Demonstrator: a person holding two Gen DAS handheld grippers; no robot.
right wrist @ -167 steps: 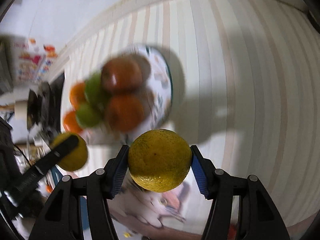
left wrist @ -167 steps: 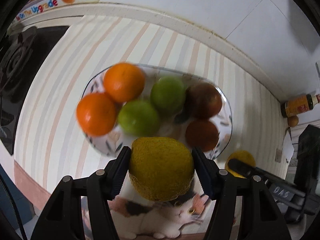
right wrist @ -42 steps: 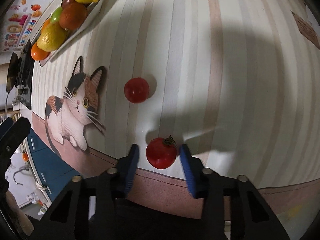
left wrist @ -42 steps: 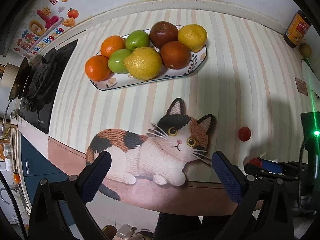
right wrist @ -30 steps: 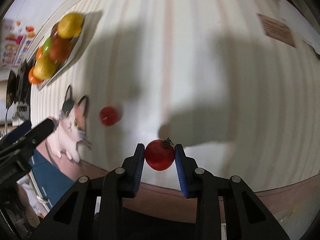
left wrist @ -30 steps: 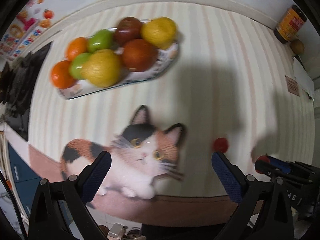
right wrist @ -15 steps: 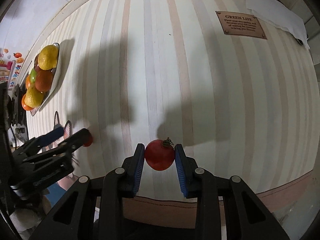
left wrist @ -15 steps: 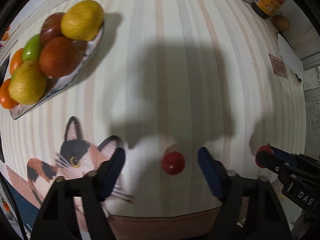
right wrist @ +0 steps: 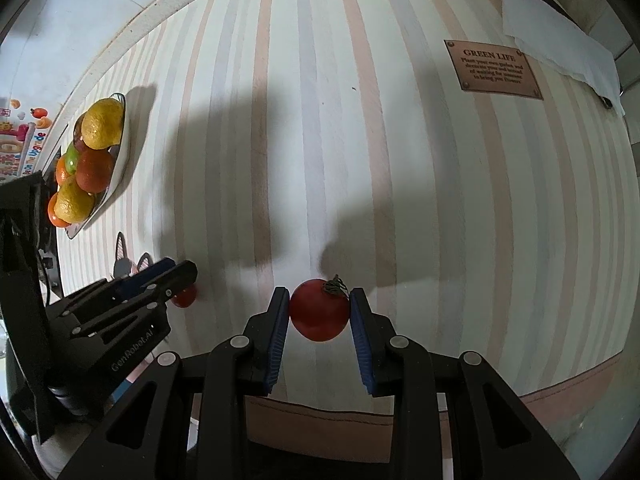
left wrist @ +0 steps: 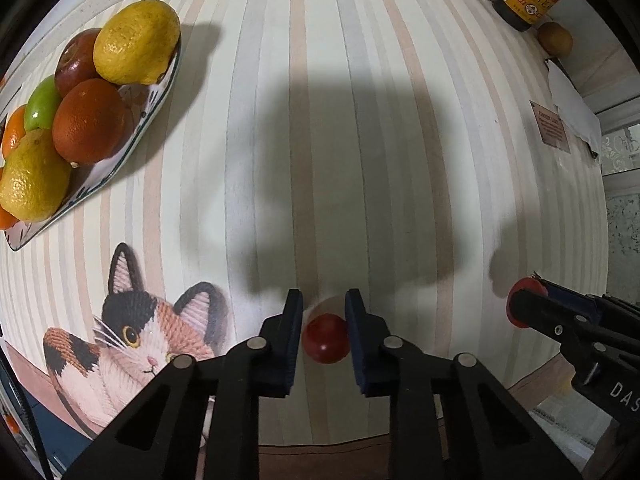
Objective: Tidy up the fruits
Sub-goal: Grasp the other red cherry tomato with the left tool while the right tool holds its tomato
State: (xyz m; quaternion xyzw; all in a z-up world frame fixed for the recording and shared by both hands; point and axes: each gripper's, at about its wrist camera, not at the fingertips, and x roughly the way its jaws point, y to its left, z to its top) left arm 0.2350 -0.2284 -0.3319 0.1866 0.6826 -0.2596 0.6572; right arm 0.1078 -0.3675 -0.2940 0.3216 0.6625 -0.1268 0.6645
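The left gripper points straight down, its jaws just closing onto a small red tomato on the striped surface, near the edge and right of the printed cat. Further right, the right gripper has its jaws clamped on a stemmed red tomato, held above the surface. Far left sits the plate, piled with lemons, oranges, apples and green fruit.

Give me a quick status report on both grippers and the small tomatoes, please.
Left gripper just closed on one small tomato. Right gripper shut on the stemmed tomato. Path to fruit plate clear.
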